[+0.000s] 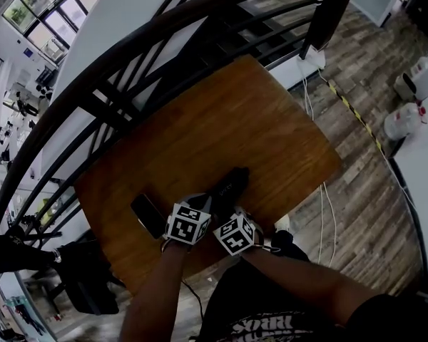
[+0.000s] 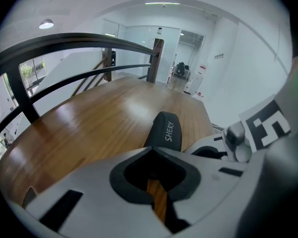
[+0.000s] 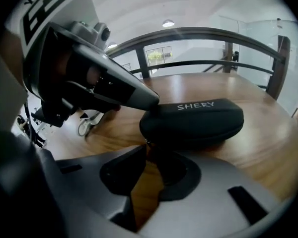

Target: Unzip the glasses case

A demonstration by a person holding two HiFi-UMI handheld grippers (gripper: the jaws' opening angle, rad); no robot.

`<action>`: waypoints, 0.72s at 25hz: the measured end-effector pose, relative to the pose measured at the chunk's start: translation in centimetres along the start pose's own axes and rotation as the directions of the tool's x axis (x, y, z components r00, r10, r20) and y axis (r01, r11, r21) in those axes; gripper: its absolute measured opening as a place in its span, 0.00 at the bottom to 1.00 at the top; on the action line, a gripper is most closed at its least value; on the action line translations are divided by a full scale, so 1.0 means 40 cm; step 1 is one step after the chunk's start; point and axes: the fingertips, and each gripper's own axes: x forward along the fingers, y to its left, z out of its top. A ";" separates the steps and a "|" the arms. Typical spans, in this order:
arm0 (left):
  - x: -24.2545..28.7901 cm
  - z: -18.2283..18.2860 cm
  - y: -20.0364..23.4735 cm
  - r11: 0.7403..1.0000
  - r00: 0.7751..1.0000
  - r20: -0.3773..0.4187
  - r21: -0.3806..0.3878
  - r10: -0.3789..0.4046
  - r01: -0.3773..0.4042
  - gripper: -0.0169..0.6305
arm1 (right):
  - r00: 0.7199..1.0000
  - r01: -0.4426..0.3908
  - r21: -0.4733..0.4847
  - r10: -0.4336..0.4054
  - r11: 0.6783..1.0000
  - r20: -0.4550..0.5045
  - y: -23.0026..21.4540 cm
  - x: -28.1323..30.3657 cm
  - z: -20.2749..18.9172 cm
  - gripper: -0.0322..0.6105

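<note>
**Case pinned at its near end, zip pull not yet taken**

A black, oblong, fabric-covered glasses case (image 1: 230,182) lettered "SHERY" is seen lying flat and closed on the brown polished wooden counter (image 1: 221,105). Both tools are gathered at the case's near end. The left gripper (image 2: 150,150) is held with its jaws pressed together and nothing pinched. In the right gripper view its tip appears to rest on top of that end. The right gripper (image 3: 150,148) is held just short of the same end with its jaws spread, and bare wood shows between them. A small glint (image 3: 147,142) at the case's seam may be the zip pull, though this cannot be settled. A flat black phone-like slab (image 1: 148,214) lies left of the case, apart from it.

The case is judged light and semi-stiff, and likely to slide on the smooth wood. It is therefore best pinned from above while the small pull tab is pinched at the seam.
</note>
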 end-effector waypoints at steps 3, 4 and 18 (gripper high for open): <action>-0.002 -0.004 0.003 0.999 1.000 -0.006 -0.028 -0.016 0.016 0.03 | 1.000 0.016 0.013 -0.016 1.000 -0.018 -0.007 0.001 -0.001 0.09; -0.002 -0.005 0.004 0.999 1.000 -0.008 -0.030 -0.018 0.018 0.03 | 1.000 0.016 0.013 -0.016 1.000 -0.026 -0.006 0.003 -0.001 0.09; 0.016 0.009 0.012 0.999 1.000 0.001 -0.049 -0.001 0.001 0.03 | 1.000 -0.017 0.207 0.020 0.978 -0.010 -0.017 0.011 0.005 0.07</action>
